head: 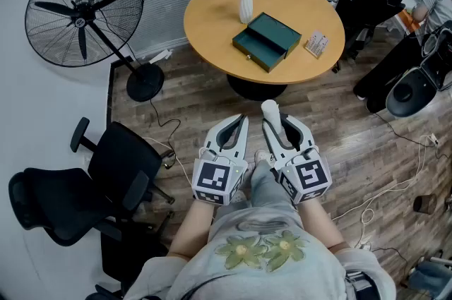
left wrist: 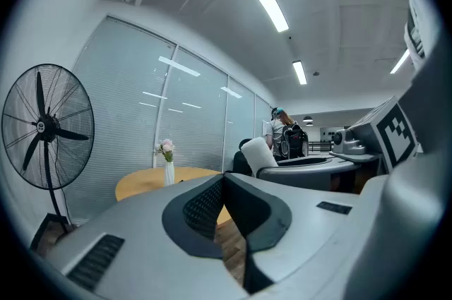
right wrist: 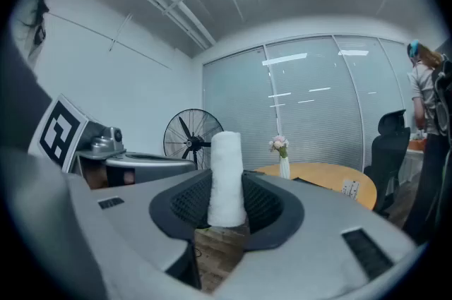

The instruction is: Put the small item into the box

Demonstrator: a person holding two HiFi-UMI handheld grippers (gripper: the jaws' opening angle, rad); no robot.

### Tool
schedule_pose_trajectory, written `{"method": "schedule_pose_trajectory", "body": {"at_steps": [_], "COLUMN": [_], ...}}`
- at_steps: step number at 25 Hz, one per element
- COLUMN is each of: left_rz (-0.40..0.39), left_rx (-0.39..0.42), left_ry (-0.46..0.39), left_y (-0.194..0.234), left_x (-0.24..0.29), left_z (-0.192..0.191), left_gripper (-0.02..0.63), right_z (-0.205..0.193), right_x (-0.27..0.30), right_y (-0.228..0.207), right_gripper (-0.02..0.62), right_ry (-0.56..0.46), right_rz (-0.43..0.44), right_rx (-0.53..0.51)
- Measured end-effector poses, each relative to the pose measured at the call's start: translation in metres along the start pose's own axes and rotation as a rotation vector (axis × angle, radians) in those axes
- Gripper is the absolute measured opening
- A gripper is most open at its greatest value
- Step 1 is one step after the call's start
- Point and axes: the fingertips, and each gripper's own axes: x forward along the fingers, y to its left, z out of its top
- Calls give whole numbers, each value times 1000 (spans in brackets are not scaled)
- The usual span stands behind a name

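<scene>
My right gripper [head: 274,118] is shut on a small white roll [head: 270,109], which stands upright between its jaws [right wrist: 227,178]. The left gripper [head: 239,123] is shut with nothing in it; in its own view the jaw tips [left wrist: 224,180] meet. Both are held close to the person's body, above the wooden floor and short of the round table [head: 212,16]. On that table lies the dark green box [head: 267,42] with its drawer pulled open toward me. The box is far from both grippers.
A white vase of flowers [head: 244,1] and a small card stand [head: 316,44] sit on the table beside the box. A pedestal fan [head: 83,13] stands left, black office chairs [head: 85,186] at lower left and right [head: 413,80]. Cables [head: 395,186] run across the floor.
</scene>
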Motion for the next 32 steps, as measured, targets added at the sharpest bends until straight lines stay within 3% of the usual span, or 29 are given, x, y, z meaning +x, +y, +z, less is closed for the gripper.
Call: {"method": "schedule_pose_trajectory", "body": {"at_steps": [10, 20, 32], "left_rz": [14, 76, 155], "left_rx": [22, 19, 15], "left_ry": [12, -10, 35], "left_y": [20, 47, 69], "left_x": [89, 191, 240], "left_z": [12, 32, 23], "left_gripper": [0, 0, 0], "right_z": [11, 24, 28], "right_x": [52, 116, 162], "right_y": [-73, -162, -226], "right_gripper": [137, 137, 137], "right_ry": [0, 24, 39], "right_rz": [42, 108, 138], "right_rx": [7, -20, -32]}}
